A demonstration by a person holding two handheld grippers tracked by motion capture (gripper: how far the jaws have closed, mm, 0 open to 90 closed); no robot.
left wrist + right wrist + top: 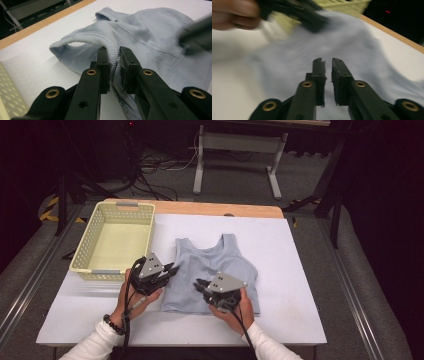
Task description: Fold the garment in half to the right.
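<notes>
Folding is under way: the left tool pinches the ribbed left edge of the blue tank top, mid-desk. The right tool, jaws narrowly apart and empty, needs a hold next.

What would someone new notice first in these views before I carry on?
The pale blue tank top lies flat mid-table on the white sheet, and the left claw is shut on its ribbed side edge. The right claw hovers over the cloth with a narrow gap between its jaws and nothing in it. An empty yellow basket sits at the table's far left.
</notes>
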